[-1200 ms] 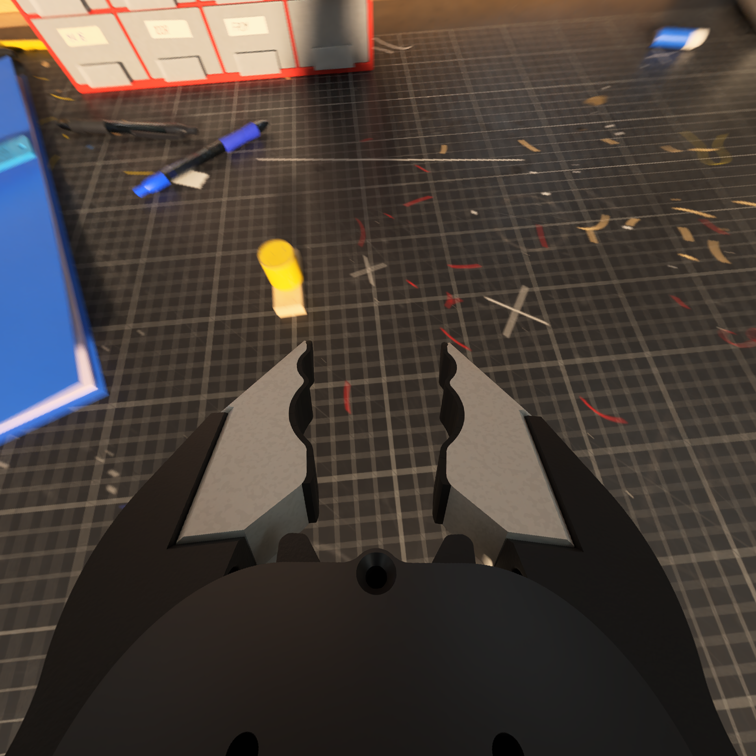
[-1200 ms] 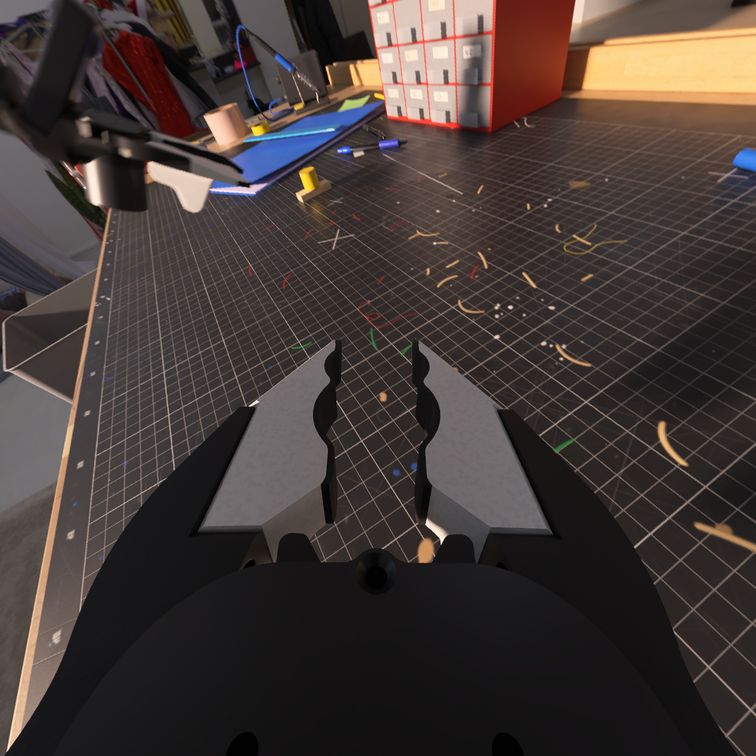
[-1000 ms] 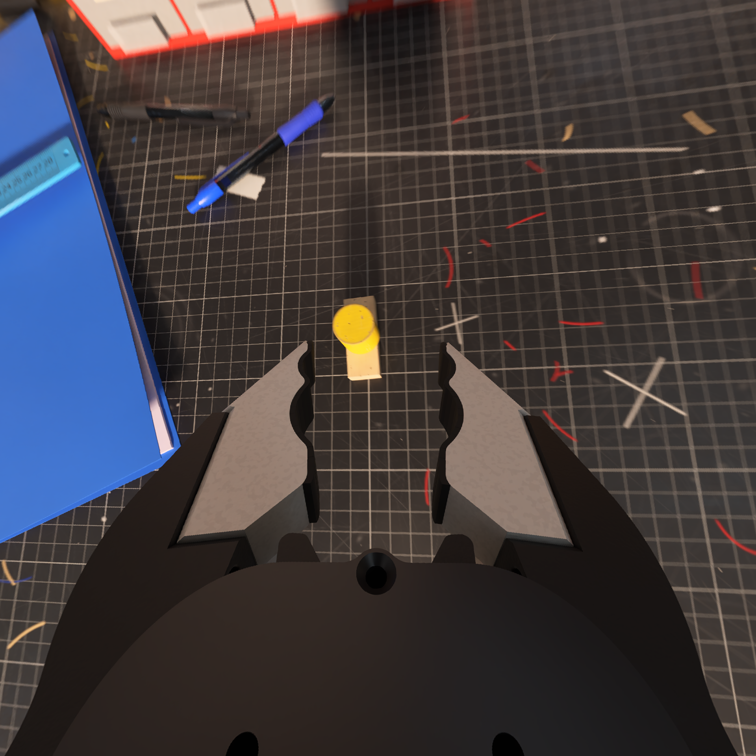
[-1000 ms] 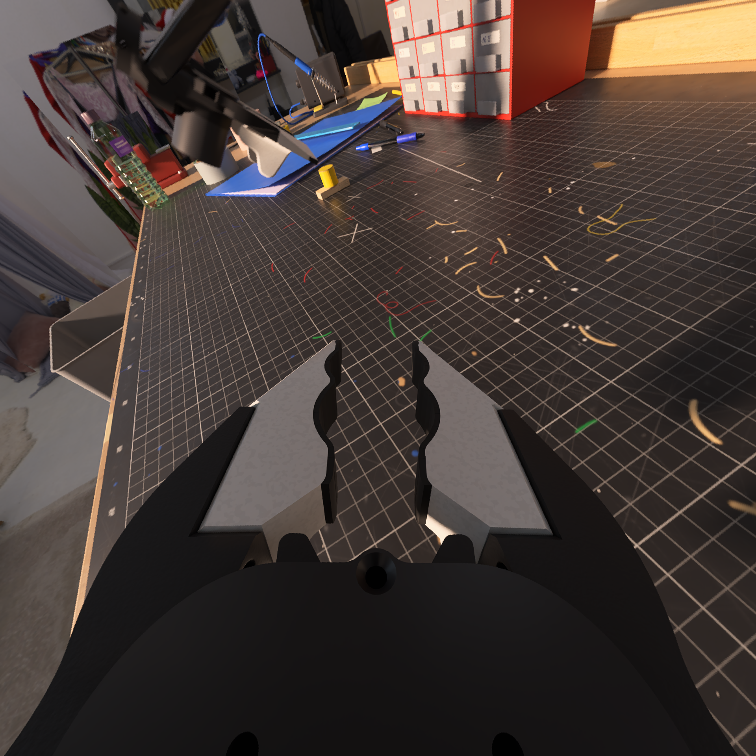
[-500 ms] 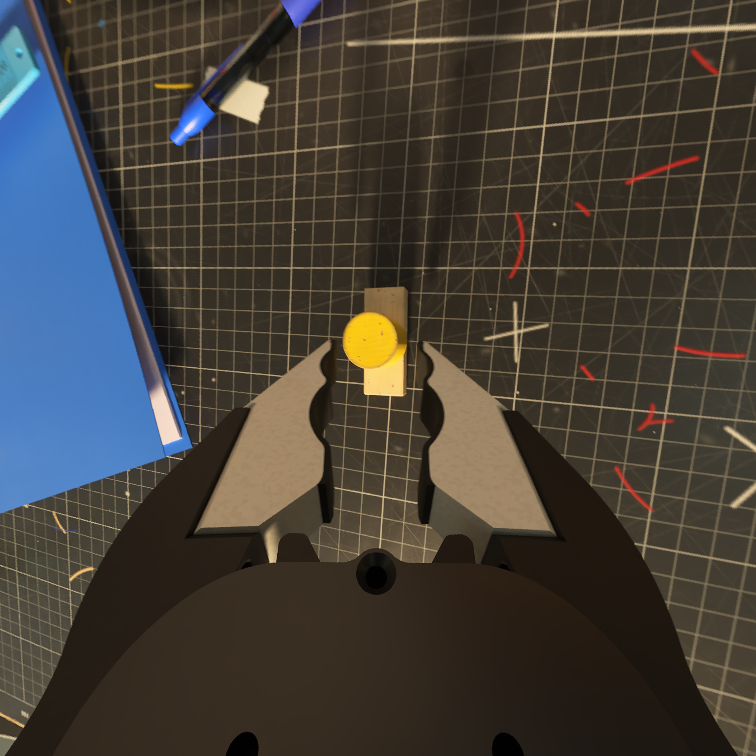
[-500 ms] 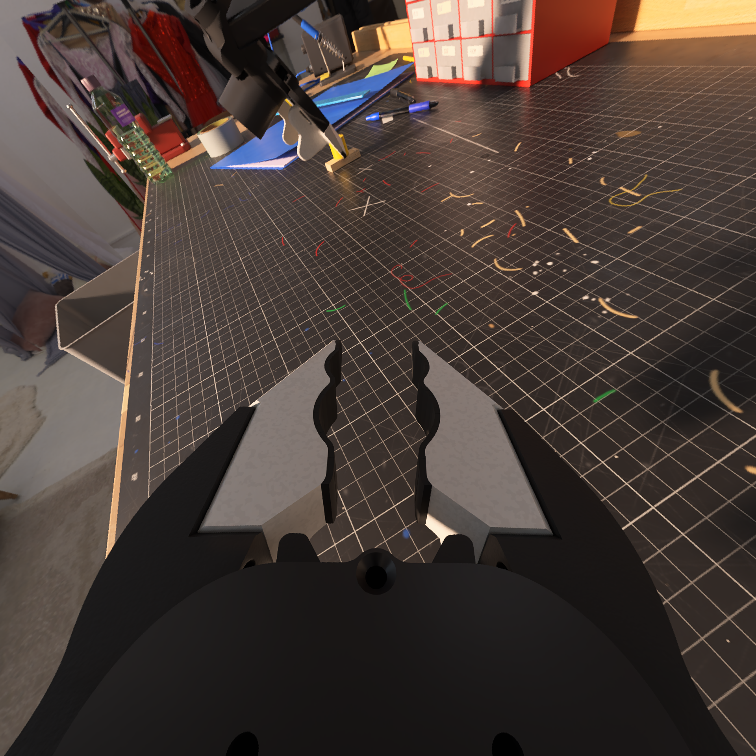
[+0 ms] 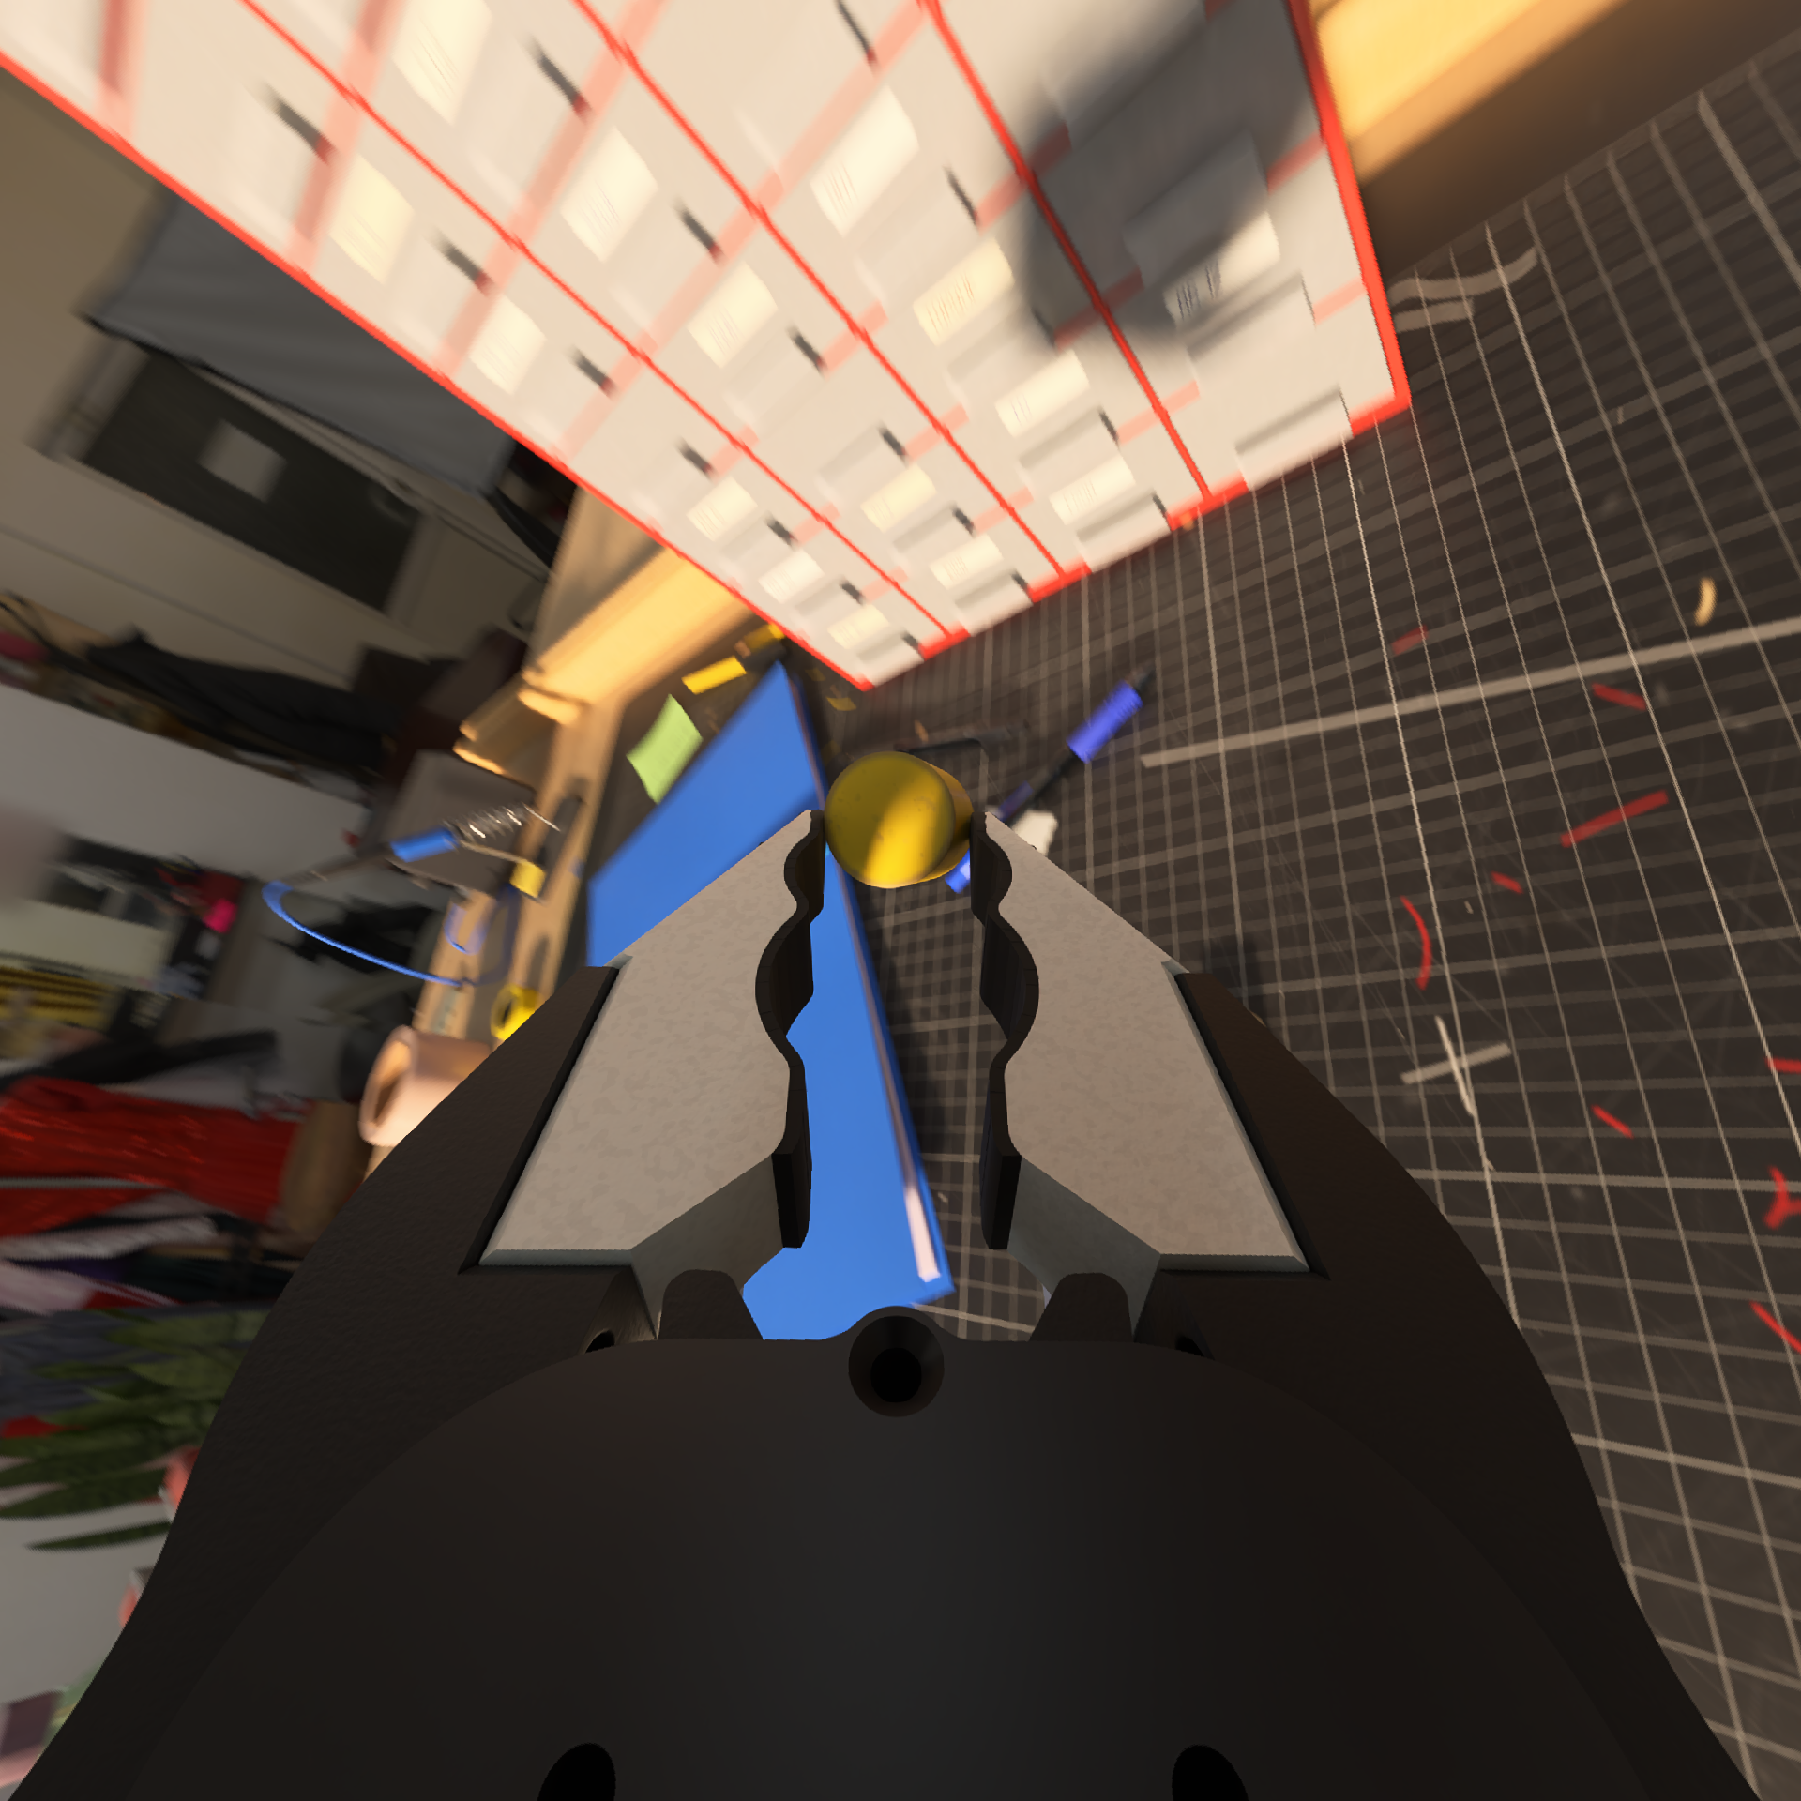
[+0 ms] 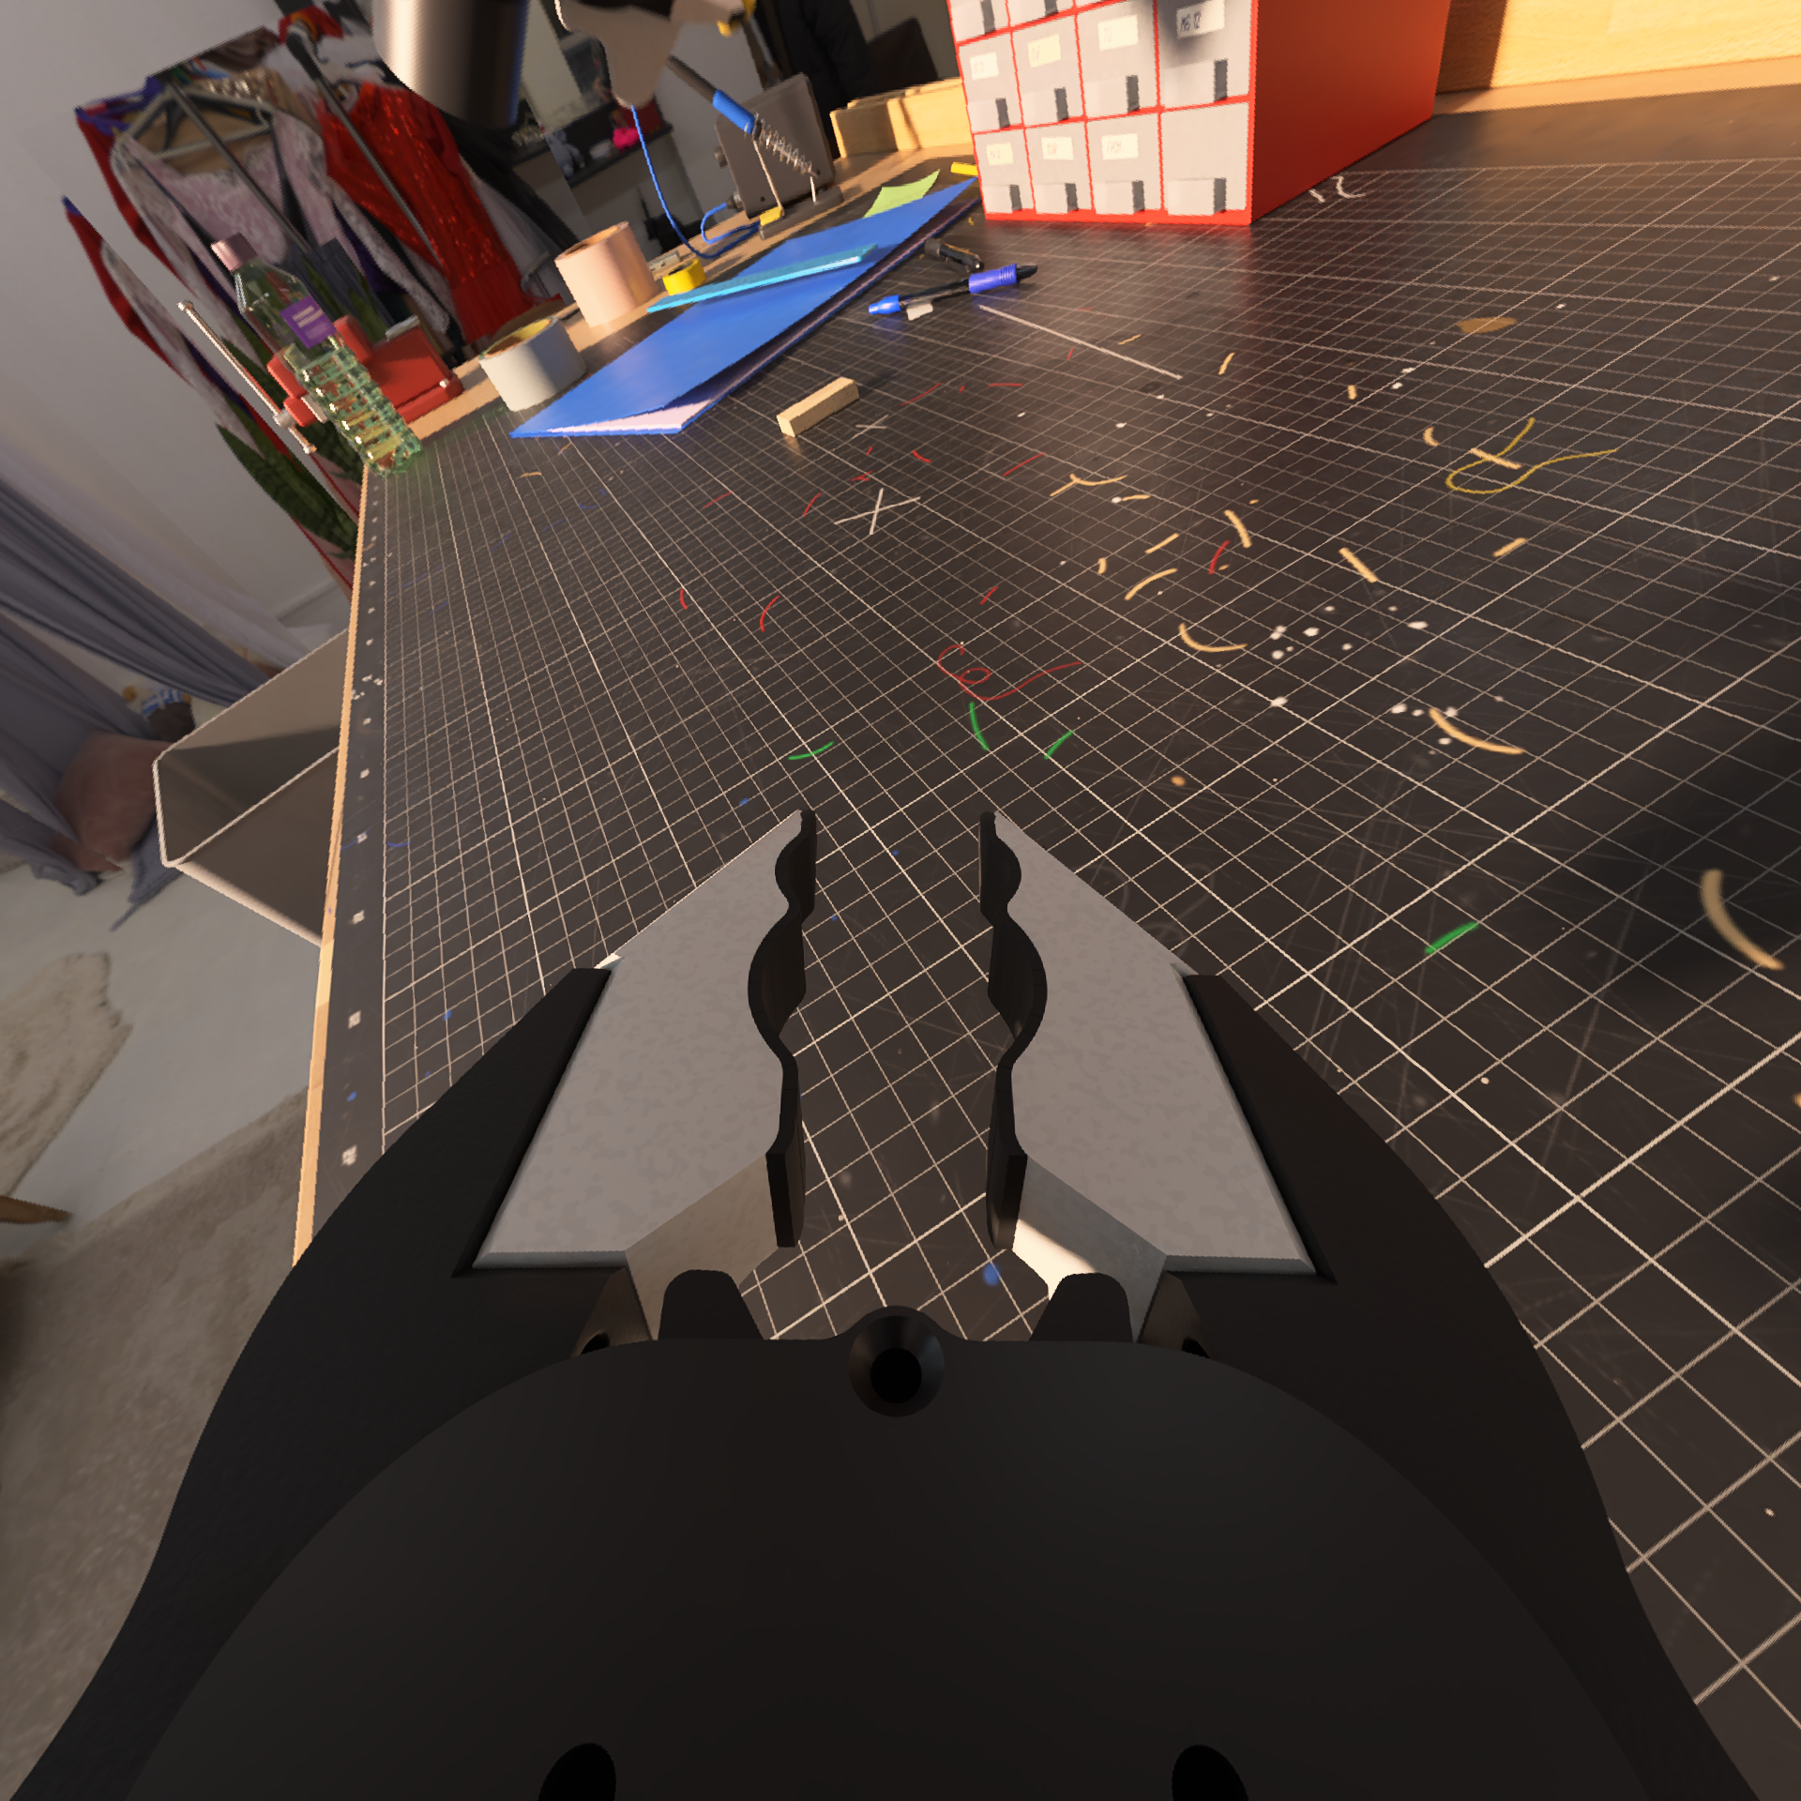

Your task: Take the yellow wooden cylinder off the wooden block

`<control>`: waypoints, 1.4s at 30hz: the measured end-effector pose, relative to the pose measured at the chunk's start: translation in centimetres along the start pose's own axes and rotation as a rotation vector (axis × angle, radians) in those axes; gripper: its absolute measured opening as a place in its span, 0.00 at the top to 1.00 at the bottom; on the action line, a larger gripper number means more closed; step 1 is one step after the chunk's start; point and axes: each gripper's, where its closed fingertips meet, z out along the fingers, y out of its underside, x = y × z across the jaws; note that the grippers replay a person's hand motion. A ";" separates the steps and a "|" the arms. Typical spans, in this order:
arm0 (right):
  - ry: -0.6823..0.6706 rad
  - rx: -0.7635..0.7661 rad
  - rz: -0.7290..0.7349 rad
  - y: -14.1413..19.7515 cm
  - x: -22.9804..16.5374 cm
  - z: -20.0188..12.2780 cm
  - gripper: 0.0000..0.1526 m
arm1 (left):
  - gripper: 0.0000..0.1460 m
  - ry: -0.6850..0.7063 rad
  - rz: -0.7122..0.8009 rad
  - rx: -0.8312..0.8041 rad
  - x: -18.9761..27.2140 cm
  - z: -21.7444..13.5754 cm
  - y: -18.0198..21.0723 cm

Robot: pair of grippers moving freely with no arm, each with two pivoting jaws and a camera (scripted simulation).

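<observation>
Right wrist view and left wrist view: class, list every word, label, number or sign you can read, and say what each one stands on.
Red drawer cabinet, paper labels on its drawer fronts: handwriting too small to read; smeared by blur in the left wrist view.
Bottle, purple label: print too small to read.
Cutting mat, white marks along its edge strip: too small to read.
No text in either view is clear enough to read.

Right gripper [image 8: 892,828] jaws apart over cutting mat [image 8: 1267,877], wooden block [image 8: 817,404] bare
</observation>
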 end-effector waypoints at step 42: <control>0.245 0.243 -0.555 -10.2 3.2 -5.4 0.70 | 0.80 1.781 -0.791 0.164 30.2 -24.1 -13.7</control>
